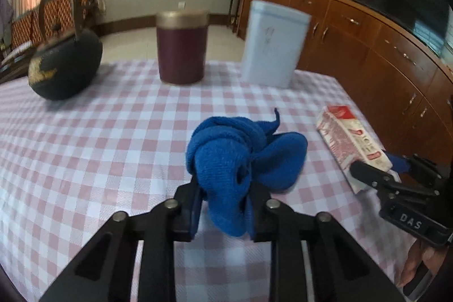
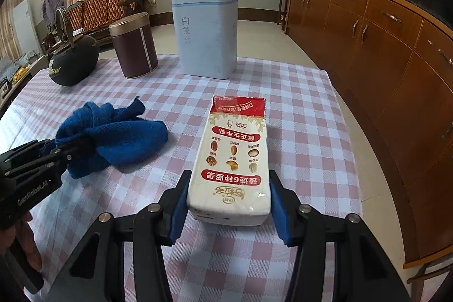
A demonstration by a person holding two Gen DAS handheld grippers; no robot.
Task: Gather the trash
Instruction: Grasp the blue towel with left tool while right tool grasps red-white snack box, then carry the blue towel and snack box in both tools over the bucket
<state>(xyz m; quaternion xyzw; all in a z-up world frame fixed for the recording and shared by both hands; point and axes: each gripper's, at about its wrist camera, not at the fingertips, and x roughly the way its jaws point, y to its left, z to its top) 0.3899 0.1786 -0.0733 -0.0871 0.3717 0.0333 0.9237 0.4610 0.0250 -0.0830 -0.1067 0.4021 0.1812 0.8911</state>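
A white and red milk carton (image 2: 235,157) lies flat on the pink checked tablecloth (image 2: 297,115). My right gripper (image 2: 228,205) is shut on its near end, blue pads against both sides. The carton also shows in the left wrist view (image 1: 351,140), with the right gripper (image 1: 376,171) on it. A crumpled blue cloth (image 1: 243,152) lies mid-table. My left gripper (image 1: 225,205) is shut on the cloth's near fold. The cloth (image 2: 119,137) and the left gripper (image 2: 70,152) also show in the right wrist view.
At the table's far side stand a black iron teapot (image 1: 65,67), a maroon tin with a gold lid (image 1: 181,47) and a pale blue tea tin (image 1: 271,44). A long wooden cabinet (image 2: 396,53) runs along the right, close to the table's right edge.
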